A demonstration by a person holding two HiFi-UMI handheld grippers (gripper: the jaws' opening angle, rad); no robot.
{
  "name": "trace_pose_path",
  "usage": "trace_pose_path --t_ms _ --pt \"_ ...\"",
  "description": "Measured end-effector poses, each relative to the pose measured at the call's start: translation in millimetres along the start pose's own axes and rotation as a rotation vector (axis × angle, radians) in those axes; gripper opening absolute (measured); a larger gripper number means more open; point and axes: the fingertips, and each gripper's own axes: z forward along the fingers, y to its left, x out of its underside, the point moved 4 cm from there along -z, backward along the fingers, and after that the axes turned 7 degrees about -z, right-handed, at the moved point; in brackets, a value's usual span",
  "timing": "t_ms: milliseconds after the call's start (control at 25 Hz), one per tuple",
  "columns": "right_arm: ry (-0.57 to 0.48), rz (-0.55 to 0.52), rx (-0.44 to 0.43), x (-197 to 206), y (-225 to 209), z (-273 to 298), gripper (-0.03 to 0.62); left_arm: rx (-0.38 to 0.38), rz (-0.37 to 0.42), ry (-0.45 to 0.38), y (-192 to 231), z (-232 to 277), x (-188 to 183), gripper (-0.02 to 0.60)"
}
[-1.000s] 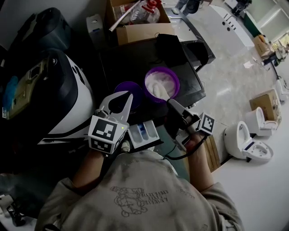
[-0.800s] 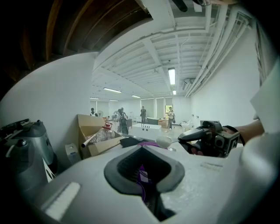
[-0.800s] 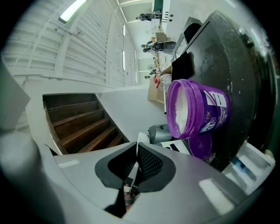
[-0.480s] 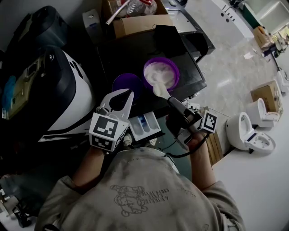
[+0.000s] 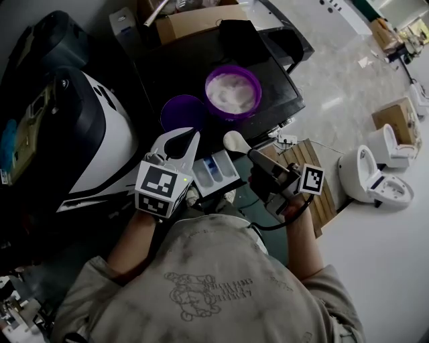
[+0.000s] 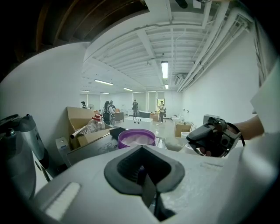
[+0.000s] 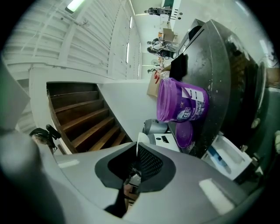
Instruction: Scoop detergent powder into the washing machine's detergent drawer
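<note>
An open purple tub (image 5: 232, 92) of white detergent powder stands on a dark machine top, its purple lid (image 5: 182, 112) lying beside it. The white detergent drawer (image 5: 216, 173) is pulled out below them. My right gripper (image 5: 258, 159) is shut on the handle of a white scoop (image 5: 234, 142), whose bowl holds powder just above the drawer's right end. My left gripper (image 5: 177, 144) hovers open and holds nothing, at the drawer's left side. In the left gripper view the tub (image 6: 136, 138) and scoop (image 6: 175, 143) lie ahead. The right gripper view shows the tub (image 7: 181, 101) and drawer (image 7: 227, 157).
A white and black washing machine (image 5: 100, 134) stands at the left. Behind the tub sits a cardboard box (image 5: 194, 20) with bottles. A wooden pallet (image 5: 315, 194) and white toilets (image 5: 372, 184) are on the floor at the right.
The right gripper has lifted the filled scoop out of the tub and carried it back toward the drawer. The left gripper has hardly moved.
</note>
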Motion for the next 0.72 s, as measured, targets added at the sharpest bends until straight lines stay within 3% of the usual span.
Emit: trace_pose_path --t_ms 720 --pt "0.099 -0.118 0.223 41.2 -61.6 -28.0 0.036 0.028 0.034 0.097 -4.9 4.6 48.5 0.002"
